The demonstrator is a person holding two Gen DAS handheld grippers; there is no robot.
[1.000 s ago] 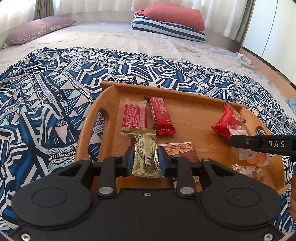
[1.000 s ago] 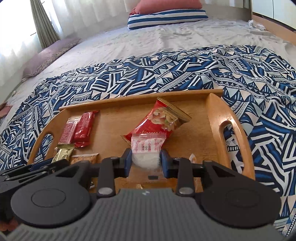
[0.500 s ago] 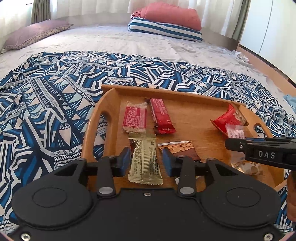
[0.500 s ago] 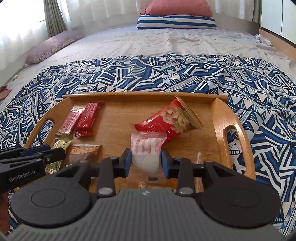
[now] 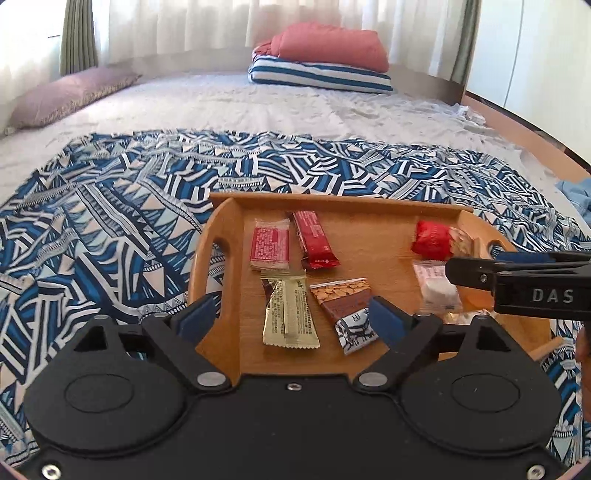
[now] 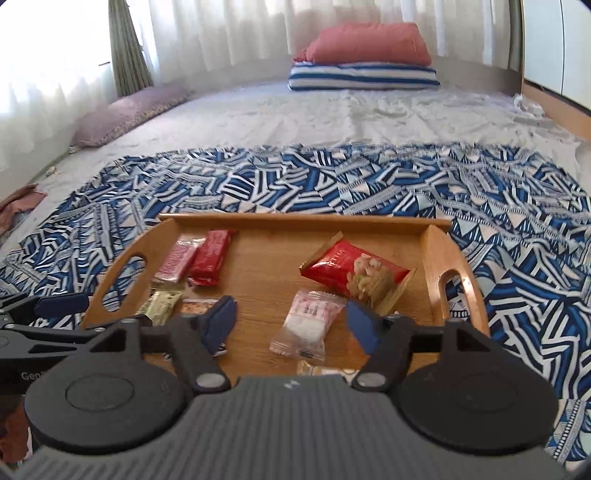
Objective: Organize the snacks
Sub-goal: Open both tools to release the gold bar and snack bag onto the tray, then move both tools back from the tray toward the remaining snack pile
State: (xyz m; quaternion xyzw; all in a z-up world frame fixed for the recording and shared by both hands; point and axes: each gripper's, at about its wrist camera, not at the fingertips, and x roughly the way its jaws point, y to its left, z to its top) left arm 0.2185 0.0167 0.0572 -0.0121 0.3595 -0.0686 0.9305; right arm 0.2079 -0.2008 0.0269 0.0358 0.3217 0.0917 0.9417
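Snacks lie loose on wooden tray; left tongs and right tongs both opening wide, gripping nothing.

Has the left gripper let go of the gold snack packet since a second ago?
Yes. The left gripper is opening, its fingers clear of the gold packet, which lies flat on the wooden tray.

A blue-and-white patterned blanket spreads over a pale grey bedsheet. At twelve o'clock a red pillow lies stacked on a striped pillow. At ten o'clock a mauve pillow rests near the olive curtain, with sheer white curtains along the back. White cabinet doors stand at two o'clock.
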